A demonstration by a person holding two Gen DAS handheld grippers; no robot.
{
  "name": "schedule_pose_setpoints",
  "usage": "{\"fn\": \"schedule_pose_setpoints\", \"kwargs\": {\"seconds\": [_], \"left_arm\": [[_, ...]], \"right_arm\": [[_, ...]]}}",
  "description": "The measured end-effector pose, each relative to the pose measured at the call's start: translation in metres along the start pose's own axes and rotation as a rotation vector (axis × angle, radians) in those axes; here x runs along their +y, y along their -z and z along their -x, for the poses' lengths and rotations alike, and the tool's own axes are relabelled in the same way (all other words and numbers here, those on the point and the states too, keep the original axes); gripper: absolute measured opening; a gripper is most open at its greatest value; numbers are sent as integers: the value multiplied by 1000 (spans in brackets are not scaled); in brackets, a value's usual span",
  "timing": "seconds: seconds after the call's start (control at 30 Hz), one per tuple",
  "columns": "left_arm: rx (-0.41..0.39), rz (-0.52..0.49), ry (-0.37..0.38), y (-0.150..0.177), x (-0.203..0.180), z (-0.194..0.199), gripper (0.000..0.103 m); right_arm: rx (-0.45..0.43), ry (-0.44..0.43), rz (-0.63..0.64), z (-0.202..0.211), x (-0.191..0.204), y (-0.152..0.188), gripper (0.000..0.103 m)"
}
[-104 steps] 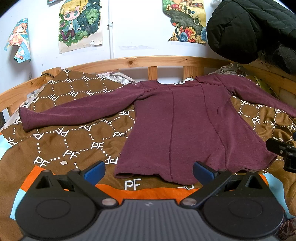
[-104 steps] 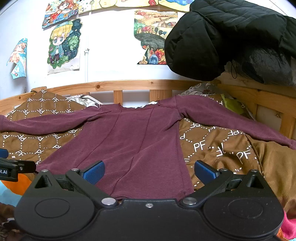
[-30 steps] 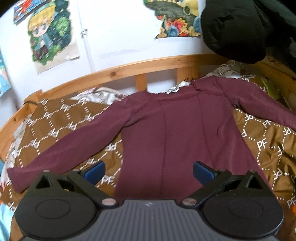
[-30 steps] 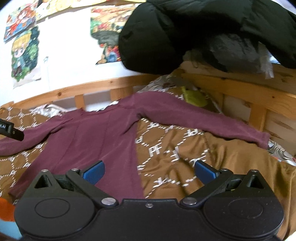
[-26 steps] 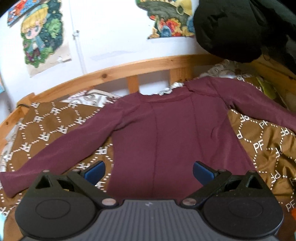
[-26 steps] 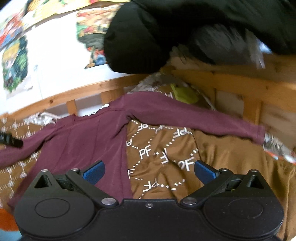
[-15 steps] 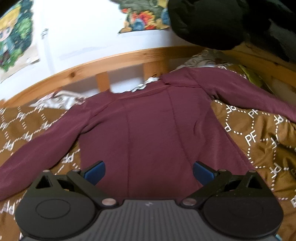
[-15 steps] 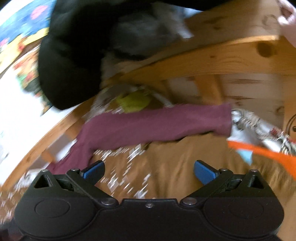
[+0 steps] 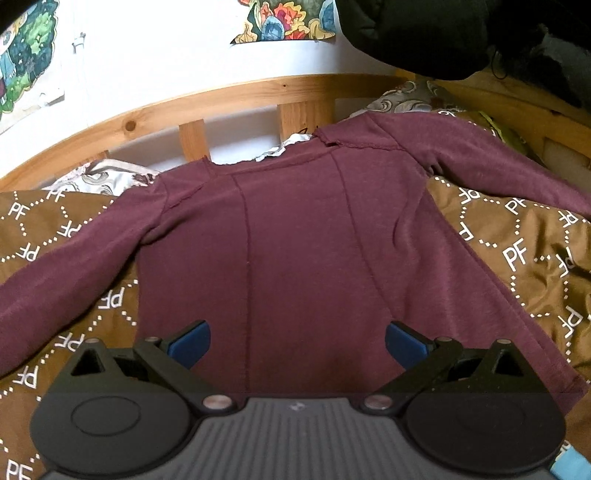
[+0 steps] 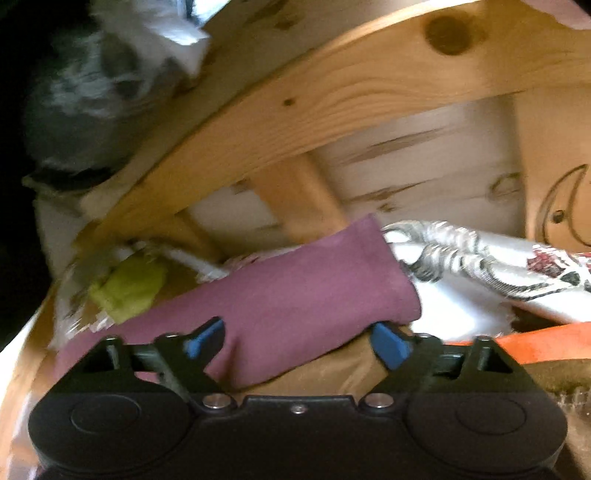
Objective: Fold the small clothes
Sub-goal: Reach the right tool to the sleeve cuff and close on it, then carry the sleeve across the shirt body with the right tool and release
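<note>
A maroon long-sleeved shirt (image 9: 295, 240) lies spread flat on a brown patterned blanket (image 9: 517, 258), neck toward the wooden headboard. My left gripper (image 9: 297, 341) hangs open just above the lower middle of the shirt's body, with nothing between its blue pads. In the right wrist view, the end of the shirt's right sleeve (image 10: 295, 288) lies across the space between the fingers of my right gripper (image 10: 295, 341). Its jaws are closing with the cuff between them, and the pads do not clearly press the cloth. That view is tilted and blurred.
A wooden bed rail (image 9: 240, 96) runs behind the shirt and close above the sleeve (image 10: 332, 92). A black jacket (image 9: 443, 33) hangs at the upper right. A yellow-green item (image 10: 125, 288), white patterned cloth (image 10: 480, 258) and an orange strip (image 10: 535, 339) lie around the cuff.
My left gripper has sunk closer to the shirt's body. My right gripper has swung right along the sleeve to its cuff, rolled, and its jaws have narrowed around the cuff.
</note>
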State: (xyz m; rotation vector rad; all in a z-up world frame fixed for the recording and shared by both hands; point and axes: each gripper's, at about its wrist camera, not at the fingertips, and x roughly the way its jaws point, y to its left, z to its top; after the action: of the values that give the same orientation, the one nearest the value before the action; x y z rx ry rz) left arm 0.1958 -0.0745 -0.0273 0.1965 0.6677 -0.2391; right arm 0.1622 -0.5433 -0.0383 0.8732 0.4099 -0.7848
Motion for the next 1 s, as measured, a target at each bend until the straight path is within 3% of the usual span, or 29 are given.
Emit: {"fn": "schedule_pose_setpoints", "kwargs": {"seconds": [0.17,0.23,0.3,0.4,0.53,0.73,1.0], "left_arm": [[-24,1,-20,-3,6,6,103],[-31,9,-14,-5,9,8,103],[-40,11,-14,-6,11,10,103],[-47,15,-24,-9,14,11,103],[-31,38,-71,-15,24,10,103],[-31,120,-112,-18,54,12,103],[-62,201,-245,-22,105,18,103]], "right_arm": [[-56,116,-59,-12,-4,3,35],[-71,132,-58,-13,-5,2,12],[-93,126,-13,-10,-4,2,5],[-172,102,122,5,14,5,3],[-357,-8,422,38,60,19,3],[-510,-303,767,78,133,49,2],[-484,-738,1234,117,203,146,2]]}}
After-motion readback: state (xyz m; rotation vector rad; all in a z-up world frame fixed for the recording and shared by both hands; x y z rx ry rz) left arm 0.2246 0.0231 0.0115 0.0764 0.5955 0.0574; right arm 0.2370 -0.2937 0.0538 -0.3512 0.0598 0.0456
